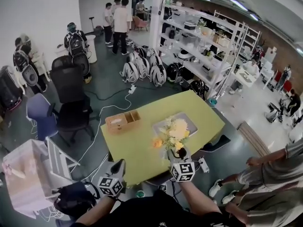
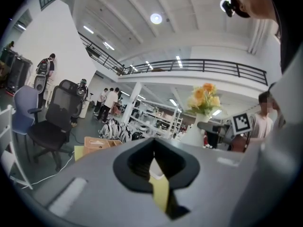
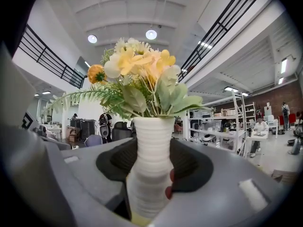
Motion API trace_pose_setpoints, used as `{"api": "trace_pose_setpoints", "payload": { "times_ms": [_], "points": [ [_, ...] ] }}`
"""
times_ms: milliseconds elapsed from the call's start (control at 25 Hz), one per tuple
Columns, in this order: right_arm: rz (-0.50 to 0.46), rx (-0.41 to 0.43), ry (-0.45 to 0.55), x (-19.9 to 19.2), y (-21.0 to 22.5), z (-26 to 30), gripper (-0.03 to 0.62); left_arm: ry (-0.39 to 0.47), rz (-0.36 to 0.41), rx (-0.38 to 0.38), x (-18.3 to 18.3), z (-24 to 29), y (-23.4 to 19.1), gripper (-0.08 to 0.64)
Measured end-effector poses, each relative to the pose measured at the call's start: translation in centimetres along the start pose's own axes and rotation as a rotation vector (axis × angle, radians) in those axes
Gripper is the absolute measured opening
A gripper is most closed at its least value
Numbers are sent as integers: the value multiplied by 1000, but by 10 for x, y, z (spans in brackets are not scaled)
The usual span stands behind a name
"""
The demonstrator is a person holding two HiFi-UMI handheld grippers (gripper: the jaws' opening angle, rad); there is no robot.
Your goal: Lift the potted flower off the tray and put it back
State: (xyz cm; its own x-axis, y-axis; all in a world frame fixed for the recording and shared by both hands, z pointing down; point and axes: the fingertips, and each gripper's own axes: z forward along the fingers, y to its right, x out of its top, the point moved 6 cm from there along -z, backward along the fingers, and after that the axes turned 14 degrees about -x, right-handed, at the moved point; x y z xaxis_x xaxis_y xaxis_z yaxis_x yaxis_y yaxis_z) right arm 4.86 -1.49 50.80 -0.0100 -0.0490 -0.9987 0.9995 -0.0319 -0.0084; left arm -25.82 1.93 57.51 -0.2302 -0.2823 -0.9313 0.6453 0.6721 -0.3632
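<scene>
The potted flower [image 1: 173, 135] is a bunch of yellow, white and orange blooms in a white ribbed vase [image 3: 149, 164]. My right gripper [image 1: 179, 152] is shut on the vase, its black pads [image 3: 189, 167] pressing both sides. The flower stands upright over the yellow-green table [image 1: 137, 150], just in front of the pale tray [image 1: 187, 122]; whether its base touches the table is hidden. My left gripper [image 1: 120, 164] hovers at the table's near edge to the left, shut [image 2: 152, 162] with nothing in it. From the left gripper view the flower [image 2: 204, 97] shows to the right.
A wooden box [image 1: 123, 122] sits on the table's far left. Office chairs [image 1: 71, 103] and cables stand left of the table, a white cart [image 1: 28, 178] nearer. Shelves [image 1: 203, 46] fill the back right. A person [image 1: 265, 178] stands close at the right; others are far back.
</scene>
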Motion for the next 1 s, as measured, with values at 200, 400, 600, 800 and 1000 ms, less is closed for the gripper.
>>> {"api": "trace_pose_setpoints", "payload": {
  "times_ms": [200, 400, 600, 800, 1000],
  "points": [
    [3, -10, -7, -2, 11, 2, 216, -16, -6, -14, -3, 12, 6, 6],
    [10, -11, -7, -7, 26, 12, 216, -39, -6, -24, -9, 31, 6, 6],
    [21, -5, -6, -13, 55, 31, 216, -56, -9, -34, -16, 68, 13, 6],
    [28, -2, -9, -17, 88, 61, 216, -71, -12, -40, -22, 109, 17, 6],
    [26, 5, -19, -22, 126, 95, 216, -87, -22, -27, -27, 149, 21, 6]
  ]
}}
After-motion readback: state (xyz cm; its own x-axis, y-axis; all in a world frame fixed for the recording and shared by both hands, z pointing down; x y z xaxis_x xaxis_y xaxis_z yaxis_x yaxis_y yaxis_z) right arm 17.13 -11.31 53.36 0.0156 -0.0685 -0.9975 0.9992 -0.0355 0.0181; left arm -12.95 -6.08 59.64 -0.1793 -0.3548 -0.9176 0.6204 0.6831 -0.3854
